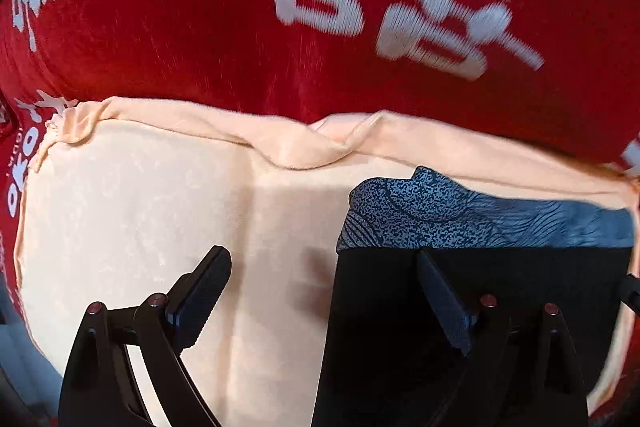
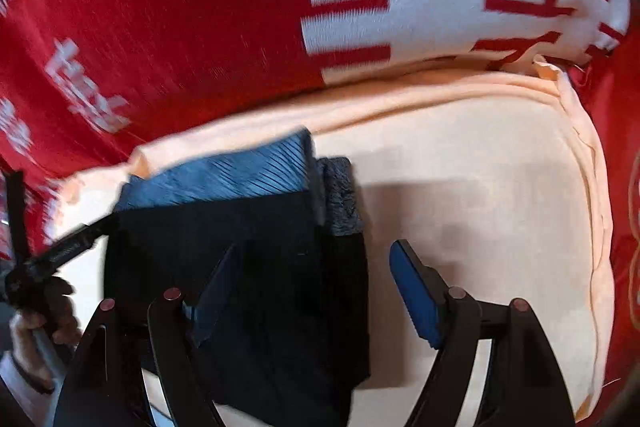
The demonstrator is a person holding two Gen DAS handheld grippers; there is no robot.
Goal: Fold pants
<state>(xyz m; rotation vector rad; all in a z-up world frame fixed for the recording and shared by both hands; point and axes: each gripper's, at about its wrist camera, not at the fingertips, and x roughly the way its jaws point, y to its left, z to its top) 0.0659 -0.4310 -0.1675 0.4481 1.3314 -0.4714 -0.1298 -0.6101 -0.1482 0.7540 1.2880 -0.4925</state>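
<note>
- Red cloth (image 1: 160,27) with large white printed characters is covering the background in both wrist views; white lettering is blurring slightly
- Peach-coloured cloth (image 1: 140,207) is lying spread on top of the red cloth, its far edge rumpled into a small ridge near the middle of the left wrist view
- Pants (image 1: 460,307) are lying on the peach cloth as a compact dark bundle: mostly black fabric, with a blue-grey patterned band showing along the far edge
- In the right wrist view the pants (image 2: 240,267) are sitting toward the left half of the peach cloth (image 2: 480,187), patterned blue part at the far side, black part nearer the camera
- Left gripper (image 1: 324,291) is pointing steeply down, jaws standing wide apart; left finger is hanging over bare peach cloth, right finger is showing against the black fabric at the pants' left edge
- Nothing is clamped between the left jaws; whether the right finger is touching the fabric cannot be told
- Right gripper (image 2: 316,287) is also pointing down with jaws wide apart; left finger is over the black fabric, right finger is over bare peach cloth just beside the pants' right edge
- Right jaws are pinching nothing
- At the left edge of the right wrist view, a hand (image 2: 44,311) is gripping the other tool's dark handle
</note>
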